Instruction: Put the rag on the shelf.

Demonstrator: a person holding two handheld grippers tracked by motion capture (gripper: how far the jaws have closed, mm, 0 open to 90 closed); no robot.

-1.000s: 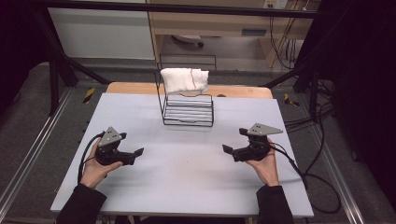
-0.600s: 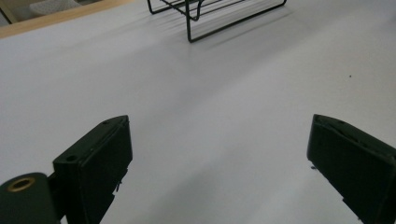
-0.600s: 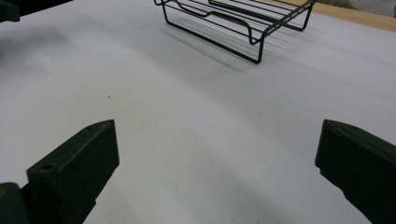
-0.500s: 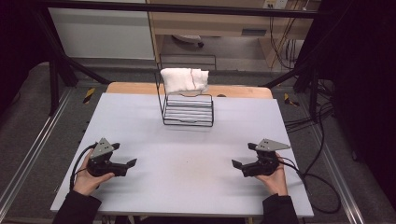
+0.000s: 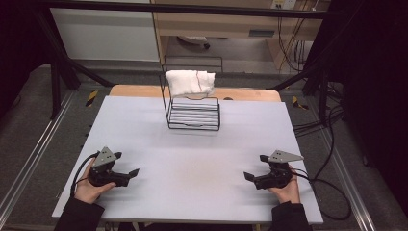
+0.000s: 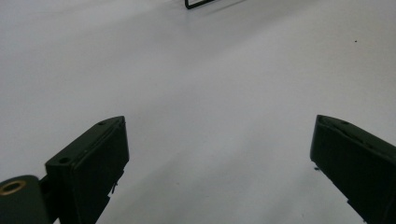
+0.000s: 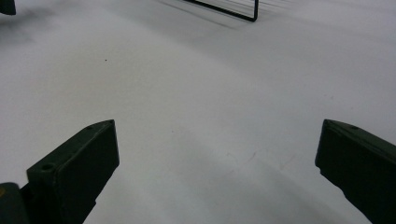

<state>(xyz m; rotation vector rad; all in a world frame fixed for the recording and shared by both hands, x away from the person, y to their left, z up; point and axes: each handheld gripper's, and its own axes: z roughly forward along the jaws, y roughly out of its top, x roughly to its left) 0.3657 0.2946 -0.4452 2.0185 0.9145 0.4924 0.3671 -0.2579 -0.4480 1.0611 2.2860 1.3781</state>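
A white folded cloth (image 5: 189, 82) hangs over the top of a black wire rack (image 5: 193, 113) at the far middle of the white table (image 5: 192, 159). My left gripper (image 5: 132, 173) rests low at the near left, held in a hand, open with nothing between its jaws. At the near right my right gripper (image 5: 248, 176) sits open and empty too, pointing inward. In the left gripper view the gripper (image 6: 219, 158) frames bare table, with a corner of the rack (image 6: 198, 4) at the top. The right gripper view has its gripper (image 7: 217, 163) wide apart and the rack's edge (image 7: 233, 11) far off.
A wooden strip (image 5: 134, 91) runs along the table's far edge behind the rack. Black frame bars (image 5: 62, 72) and cables (image 5: 327, 125) stand around the table. The left gripper's tip (image 7: 7, 7) peeks in at the top left of the right gripper view.
Both grippers have drawn back toward the near edge of the table and slightly outward, staying open. The cloth and rack have not moved.
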